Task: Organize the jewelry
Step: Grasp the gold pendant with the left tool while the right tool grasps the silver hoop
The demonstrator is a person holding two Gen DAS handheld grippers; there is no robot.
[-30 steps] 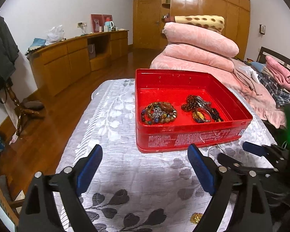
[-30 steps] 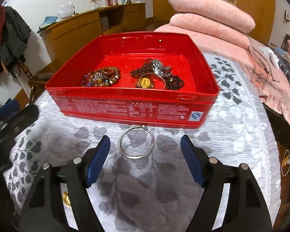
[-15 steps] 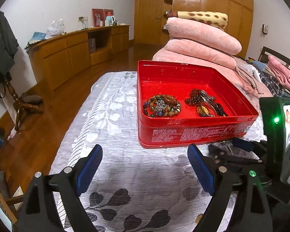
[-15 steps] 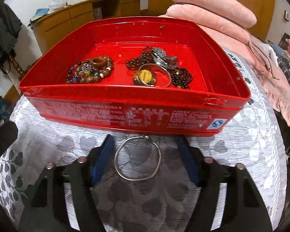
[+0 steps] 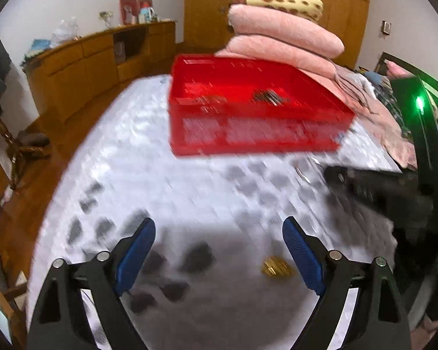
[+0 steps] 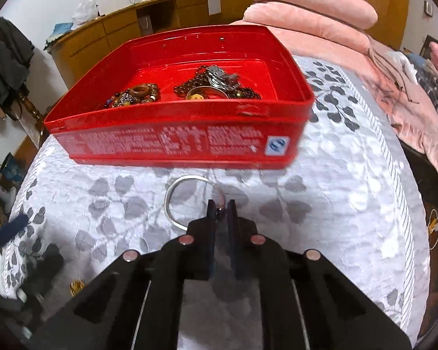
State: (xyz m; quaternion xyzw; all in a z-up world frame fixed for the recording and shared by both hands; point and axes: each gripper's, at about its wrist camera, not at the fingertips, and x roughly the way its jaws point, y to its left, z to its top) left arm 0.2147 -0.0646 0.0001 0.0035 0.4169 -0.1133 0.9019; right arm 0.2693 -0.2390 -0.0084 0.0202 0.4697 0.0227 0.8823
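Observation:
A red tin [image 6: 175, 143] stands on the grey leaf-patterned cloth [image 6: 350, 204] and holds beaded bracelets [image 6: 134, 96] and a pile of chains [image 6: 216, 84]. Just in front of it a silver bangle [image 6: 189, 178] lies on the cloth. My right gripper [image 6: 220, 207] is closing tight, its pads pressing on the bangle's near right rim. In the blurred left wrist view, my left gripper [image 5: 219, 233] hangs open over the cloth in front of the tin [image 5: 248, 134], nothing between its fingers. A small gold piece [image 5: 277, 268] lies by its right finger.
Stacked pink pillows [image 5: 283, 35] and folded bedding lie behind and right of the tin. A long wooden cabinet [image 5: 87, 67] runs along the left wall, past the cloth's left edge and the wood floor. The gold piece [image 6: 77, 287] lies low left of my right gripper.
My right gripper closed from wide open onto the bangle's rim. My left gripper stayed open, dropped lower and shifted; the gold piece now lies beside its right finger.

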